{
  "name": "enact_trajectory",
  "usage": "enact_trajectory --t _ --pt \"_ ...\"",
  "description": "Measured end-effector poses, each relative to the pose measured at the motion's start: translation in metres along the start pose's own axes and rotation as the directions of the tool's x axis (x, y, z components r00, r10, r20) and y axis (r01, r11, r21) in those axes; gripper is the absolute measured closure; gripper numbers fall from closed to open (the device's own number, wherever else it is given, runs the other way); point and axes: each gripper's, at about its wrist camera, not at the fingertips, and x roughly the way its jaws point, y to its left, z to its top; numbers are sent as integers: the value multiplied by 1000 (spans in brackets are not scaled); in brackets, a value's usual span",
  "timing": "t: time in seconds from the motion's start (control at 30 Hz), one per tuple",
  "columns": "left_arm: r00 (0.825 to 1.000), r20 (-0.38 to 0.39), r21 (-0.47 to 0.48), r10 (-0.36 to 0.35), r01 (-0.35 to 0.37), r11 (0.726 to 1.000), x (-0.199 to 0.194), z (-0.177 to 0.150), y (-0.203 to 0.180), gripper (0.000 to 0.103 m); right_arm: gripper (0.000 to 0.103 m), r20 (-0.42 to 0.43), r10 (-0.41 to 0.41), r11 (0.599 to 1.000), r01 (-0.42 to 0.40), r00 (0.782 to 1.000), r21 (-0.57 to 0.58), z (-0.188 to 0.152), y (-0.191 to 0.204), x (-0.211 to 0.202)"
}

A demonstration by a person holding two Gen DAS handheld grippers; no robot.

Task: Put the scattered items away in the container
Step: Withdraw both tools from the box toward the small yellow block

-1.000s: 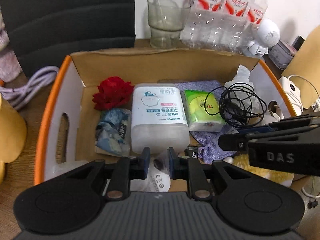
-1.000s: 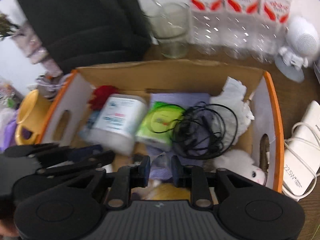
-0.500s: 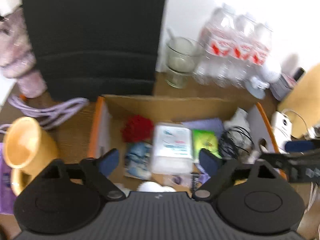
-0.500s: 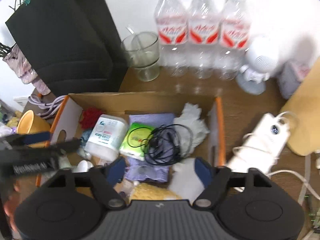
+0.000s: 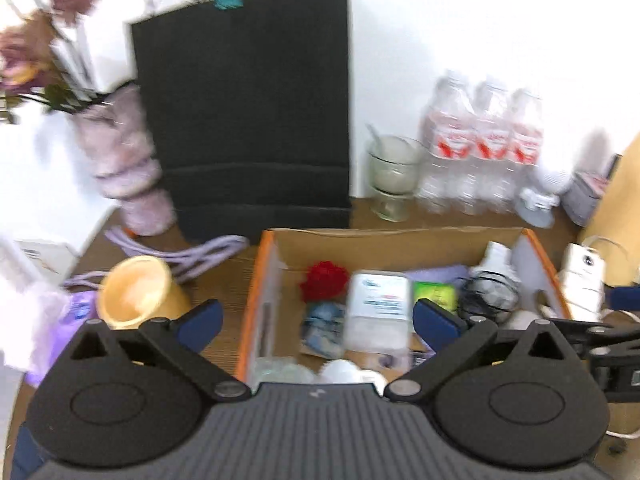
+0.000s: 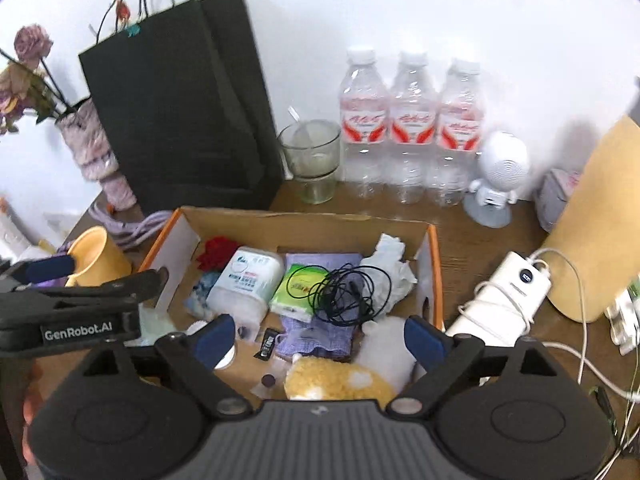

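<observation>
An orange-edged cardboard box [image 6: 304,220] [image 5: 384,234] sits on the wooden table and holds several items: a red fabric rose [image 6: 216,250], a white cotton-swab tub [image 6: 246,280], a green tissue pack [image 6: 298,288], a coiled black cable [image 6: 348,292], a purple cloth [image 6: 320,332], crumpled white tissue [image 6: 394,268] and a yellow plush [image 6: 340,380]. My left gripper [image 5: 316,322] is open and empty, raised above the box's near edge. My right gripper [image 6: 318,338] is open and empty, above the box's near side. The left gripper also shows in the right wrist view [image 6: 76,308].
A black paper bag [image 6: 180,112], a glass cup [image 6: 312,160], three water bottles [image 6: 408,128] and a white robot speaker [image 6: 496,176] stand behind the box. A yellow mug [image 5: 136,296] and purple cord [image 5: 188,252] lie left. A white power bank [image 6: 508,292] lies right.
Both grippers opened from shut and drew up and back from the box; small items they held now lie inside it.
</observation>
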Motion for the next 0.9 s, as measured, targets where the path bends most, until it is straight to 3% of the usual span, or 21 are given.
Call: enact_trajectory --t 0.1,0.3,0.37,0.43,0.6,0.83,0.9 --pt "999 15 -2 41 -41 999 -4 -14 -1 0 11 23 -24 1000 24 999 -3 -15 3 -3" --pt "1000 16 -51 7 -6 999 -18 -26 5 0 11 71 -36 999 37 997 -10 -36 10 -14" --pt "999 48 -60 -2 5 998 -28 -32 6 0 11 135 -12 1000 15 991 -15 -44 12 -23" --pt "992 120 -51 -21 28 998 -44 -41 4 0 11 237 16 999 -4 971 -52 -57 14 -35" --pt "941 334 -16 -50 59 998 -80 -76 0 0 11 424 41 998 -15 905 -64 -97 14 -58" --pt "857 507 -21 -94 121 992 -106 -132 13 0 9 582 41 997 5 812 -77 -164 14 -84" --pt "847 522 -29 -96 130 991 -113 -153 19 0 8 621 52 996 4 782 -88 -192 16 -92"
